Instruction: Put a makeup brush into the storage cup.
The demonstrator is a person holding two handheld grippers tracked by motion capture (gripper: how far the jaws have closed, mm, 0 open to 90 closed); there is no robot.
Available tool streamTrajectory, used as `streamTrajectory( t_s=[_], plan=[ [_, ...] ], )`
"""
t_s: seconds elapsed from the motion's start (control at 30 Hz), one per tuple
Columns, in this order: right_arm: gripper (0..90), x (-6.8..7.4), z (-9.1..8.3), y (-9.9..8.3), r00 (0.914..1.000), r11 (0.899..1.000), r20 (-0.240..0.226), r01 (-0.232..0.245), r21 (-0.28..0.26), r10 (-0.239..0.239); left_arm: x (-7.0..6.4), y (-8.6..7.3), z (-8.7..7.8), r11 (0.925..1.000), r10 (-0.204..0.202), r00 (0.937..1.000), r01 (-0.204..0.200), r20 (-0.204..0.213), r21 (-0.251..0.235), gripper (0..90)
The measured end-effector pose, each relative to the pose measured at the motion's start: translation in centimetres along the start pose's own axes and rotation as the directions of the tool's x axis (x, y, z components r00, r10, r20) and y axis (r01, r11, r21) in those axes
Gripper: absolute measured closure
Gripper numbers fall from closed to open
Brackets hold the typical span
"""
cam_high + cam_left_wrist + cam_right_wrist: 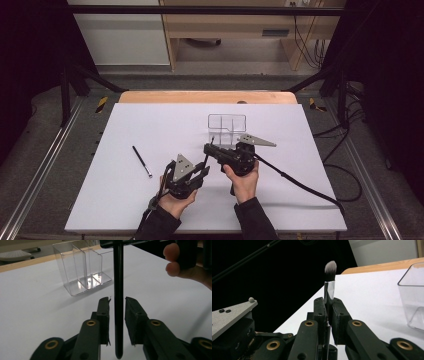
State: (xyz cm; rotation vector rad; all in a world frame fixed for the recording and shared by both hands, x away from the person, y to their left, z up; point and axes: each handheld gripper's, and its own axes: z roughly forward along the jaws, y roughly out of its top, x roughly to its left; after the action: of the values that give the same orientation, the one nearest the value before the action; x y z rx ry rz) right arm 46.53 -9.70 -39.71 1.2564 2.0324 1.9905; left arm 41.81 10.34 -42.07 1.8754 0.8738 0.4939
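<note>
Fingers on the right gripper (327, 305) are clamped tight on a makeup brush (329, 282), right at its silver ferrule, bristles poking up past the tips. Left gripper (117, 305) has its jaws apart, sitting either side of the brush's black handle without touching it. All this hovers over the middle of the white table (150, 120), toward the near edge. Clear acrylic organizer (227, 127) stands just behind, and a black pen (142, 161) lies off toward the left edge.

Makeup brush (329, 287) between apparently closed jaws
</note>
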Motion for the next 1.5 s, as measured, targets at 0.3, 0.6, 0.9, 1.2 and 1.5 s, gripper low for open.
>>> streamTrajectory(
  t_s=[0.3,0.6,0.9,1.2,1.5],
  plan=[
    [84.0,0.0,-0.7,0.7,0.9973,0.998,0.037,0.064,-0.002,-0.064,1.3,0.1,-0.9,0.9995,0.031,0.9991,-0.031,0.03,0.003,52.2],
    [84.0,-0.1,-0.9,0.9,0.9901,0.993,0.072,0.12,0.012,-0.121,2.7,-0.1,-2.0,0.9991,0.039,0.9981,-0.04,0.048,0.015,34.1],
    [84.0,-0.2,-1.3,1.2,0.9823,0.987,0.095,0.16,0.024,-0.162,4.7,-0.7,-3.4,0.9991,0.034,0.999,-0.035,0.028,0.024,20.2],
    [84.0,-0.4,-1.5,1.7,0.9732,0.981,0.121,0.193,0.028,-0.195,6.6,-0.9,-4.7,0.999,0.029,0.9994,-0.029,-0.016,0.035,16.9],
    [84.0,-1.1,-1.6,2.6,0.9607,0.975,0.166,0.223,0.014,-0.222,8.6,-1.4,-5.6,0.9992,0.003,0.999,-0.001,-0.046,0.04,13.5]
  ],
)
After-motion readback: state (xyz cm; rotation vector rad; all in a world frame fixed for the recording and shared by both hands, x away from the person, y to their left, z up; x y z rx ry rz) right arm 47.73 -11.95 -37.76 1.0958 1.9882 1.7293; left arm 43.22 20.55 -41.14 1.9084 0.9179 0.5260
